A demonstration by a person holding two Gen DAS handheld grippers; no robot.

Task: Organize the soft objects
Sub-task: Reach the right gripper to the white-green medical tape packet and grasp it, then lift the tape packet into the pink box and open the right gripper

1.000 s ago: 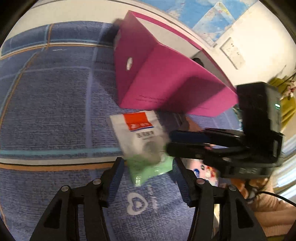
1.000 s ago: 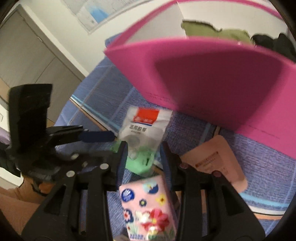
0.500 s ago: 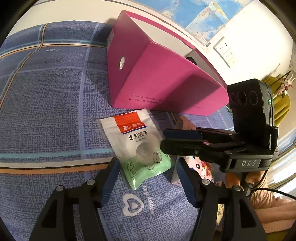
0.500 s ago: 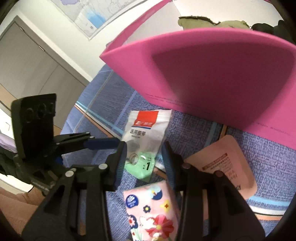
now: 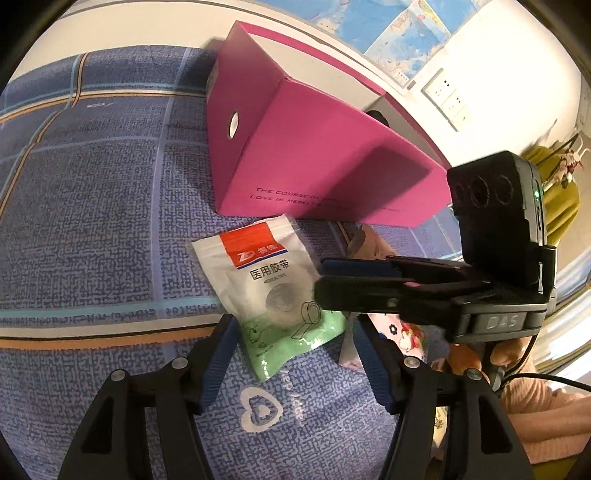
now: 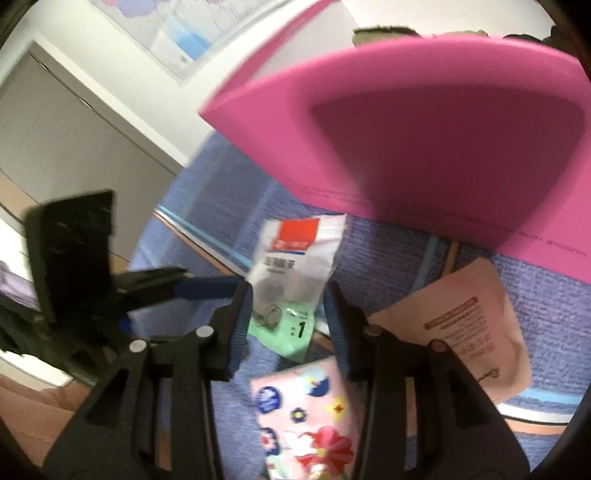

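- Medical tape pouch, white with a red label and a green lower end, lies flat on the blue woven mat, just on the near side of the magenta box.
- Left gripper hangs over the pouch's near green end with its blue-padded jaws spread to either side of it; the pads press on nothing, so the claw is released and the pouch lies loose.
- Right gripper reaches in from the right, its jaws parted and grasping nothing; in its own view the pouch's green end shows in the gap between the jaws, and whether the tips touch it cannot be told.
- Floral tissue pack, pink with flowers, lies on the mat nearer than the pouch, under the right gripper.
- Peach-coloured sachet with red print lies to the right of the pouch, close to the box's near wall.
- Inside the open box, dark and olive soft things peek over the far rim, too blurred to identify.
- Behind the box, a map hangs on the white wall.
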